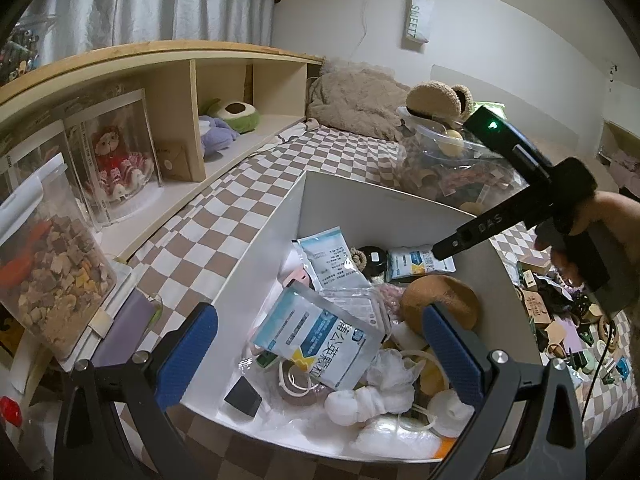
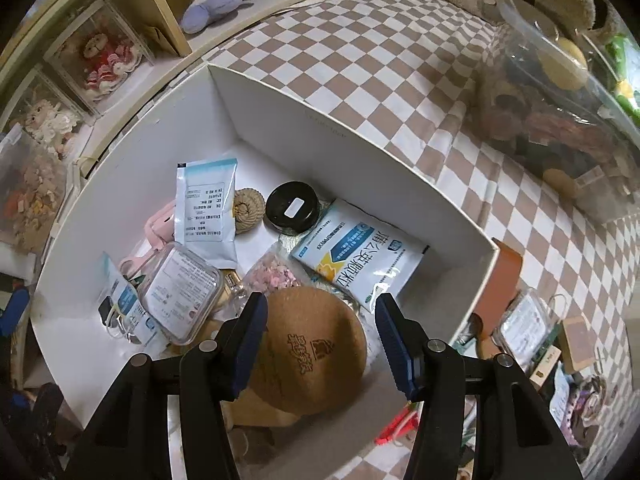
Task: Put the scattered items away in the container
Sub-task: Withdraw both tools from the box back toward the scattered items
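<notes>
Right tool [image 2: 320, 336] apart, empty, above round cork coaster [image 2: 308, 344] in white cardboard box [image 2: 360, 148] on checkered bed; left tool [image 1: 320, 356] apart over glossy sachets [image 1: 320, 344]; box's near corner cut off.

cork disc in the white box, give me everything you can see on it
The cork disc is round, flat and tan, with a speckled cork grain and a dark mark stamped near its middle. It lies tilted inside the white box, propped on the clutter, close to the right-hand wall. A white and blue packet and a bag of pink bits lie at its far edge. The right gripper hangs open above it, its pads clear of the rim.
</notes>
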Demonstrator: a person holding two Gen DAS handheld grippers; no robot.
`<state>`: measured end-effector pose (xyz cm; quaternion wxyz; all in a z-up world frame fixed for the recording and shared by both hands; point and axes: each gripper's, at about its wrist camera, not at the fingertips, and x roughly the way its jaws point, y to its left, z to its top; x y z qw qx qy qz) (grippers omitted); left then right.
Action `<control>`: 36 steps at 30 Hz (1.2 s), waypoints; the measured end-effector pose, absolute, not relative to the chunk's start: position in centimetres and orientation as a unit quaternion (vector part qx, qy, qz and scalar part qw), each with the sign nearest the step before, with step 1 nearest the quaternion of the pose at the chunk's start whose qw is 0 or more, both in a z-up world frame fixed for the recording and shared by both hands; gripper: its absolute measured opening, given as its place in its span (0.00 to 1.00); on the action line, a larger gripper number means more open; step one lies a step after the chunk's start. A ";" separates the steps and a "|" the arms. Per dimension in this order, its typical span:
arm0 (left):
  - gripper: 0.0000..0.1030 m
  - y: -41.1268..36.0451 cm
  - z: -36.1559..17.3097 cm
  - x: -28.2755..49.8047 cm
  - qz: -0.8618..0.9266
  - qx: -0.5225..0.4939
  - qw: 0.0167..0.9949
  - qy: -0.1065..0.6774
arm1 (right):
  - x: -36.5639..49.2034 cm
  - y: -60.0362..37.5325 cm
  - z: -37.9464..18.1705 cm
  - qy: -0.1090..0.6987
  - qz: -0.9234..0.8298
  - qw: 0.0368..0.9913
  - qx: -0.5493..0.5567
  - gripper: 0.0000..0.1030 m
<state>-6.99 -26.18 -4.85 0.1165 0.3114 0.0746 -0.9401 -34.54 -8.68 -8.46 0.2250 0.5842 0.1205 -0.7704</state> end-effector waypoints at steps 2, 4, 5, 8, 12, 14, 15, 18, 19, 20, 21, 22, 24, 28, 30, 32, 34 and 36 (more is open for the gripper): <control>1.00 -26.1 -4.9 -6.9 -0.940 0.311 0.118 0.072 | -34.3 -8.5 -8.4 0.118 -0.772 0.227 0.582 0.55; 1.00 -26.0 -4.9 -6.9 -0.940 0.311 0.118 0.072 | -34.1 -8.2 -8.5 0.113 -0.772 0.230 0.581 0.55; 1.00 -26.0 -4.9 -6.9 -0.940 0.311 0.117 0.072 | -34.1 -8.1 -8.7 0.111 -0.772 0.232 0.582 0.55; 1.00 -25.7 -5.0 -7.0 -0.941 0.311 0.116 0.071 | -33.7 -7.7 -9.2 0.106 -0.771 0.238 0.581 0.55; 1.00 -24.9 -4.9 -7.3 -0.941 0.312 0.112 0.066 | -33.1 -7.2 -9.5 0.094 -0.775 0.246 0.575 0.55; 1.00 -24.5 -4.8 -7.4 -0.941 0.312 0.111 0.063 | -32.8 -7.1 -9.5 0.087 -0.777 0.253 0.570 0.55; 1.00 -24.4 -4.7 -7.5 -0.942 0.312 0.111 0.062 | -32.6 -7.0 -9.4 0.085 -0.778 0.256 0.567 0.55; 1.00 -24.0 -4.4 -7.5 -0.942 0.309 0.113 0.060 | -31.8 -6.8 -8.8 0.080 -0.785 0.266 0.553 0.55; 1.00 -23.9 -4.3 -7.4 -0.942 0.308 0.114 0.060 | -31.4 -6.7 -8.5 0.078 -0.789 0.271 0.545 0.55; 1.00 -23.9 -4.2 -7.4 -0.942 0.308 0.116 0.061 | -31.1 -6.6 -8.2 0.077 -0.793 0.276 0.538 0.55; 1.00 -23.8 -4.1 -7.4 -0.942 0.307 0.117 0.063 | -30.7 -6.5 -7.8 0.077 -0.798 0.280 0.527 0.55; 1.00 -23.8 -4.1 -7.3 -0.942 0.306 0.119 0.065 | -30.3 -6.4 -7.4 0.078 -0.803 0.284 0.518 0.55; 1.00 -23.7 -3.8 -7.3 -0.941 0.308 0.122 0.069 | -29.6 -6.0 -6.7 0.080 -0.814 0.284 0.501 0.55; 1.00 -23.3 -3.0 -7.1 -0.941 0.305 0.125 0.074 | -28.2 -4.9 -5.2 0.073 -0.832 0.282 0.471 0.68; 1.00 -23.0 -2.6 -6.9 -0.942 0.303 0.124 0.074 | -27.5 -4.2 -4.2 0.066 -0.844 0.280 0.453 0.83; 1.00 -22.5 -2.2 -6.8 -0.942 0.305 0.123 0.074 | -26.7 -3.7 -3.5 0.065 -0.855 0.274 0.436 0.97; 1.00 -22.0 -1.8 -6.8 -0.941 0.306 0.122 0.070 | -25.9 -3.1 -2.6 0.072 -0.867 0.265 0.415 1.00; 1.00 -21.5 -1.4 -6.7 -0.942 0.305 0.123 0.065 | -25.2 -2.6 -2.0 0.084 -0.879 0.252 0.397 1.00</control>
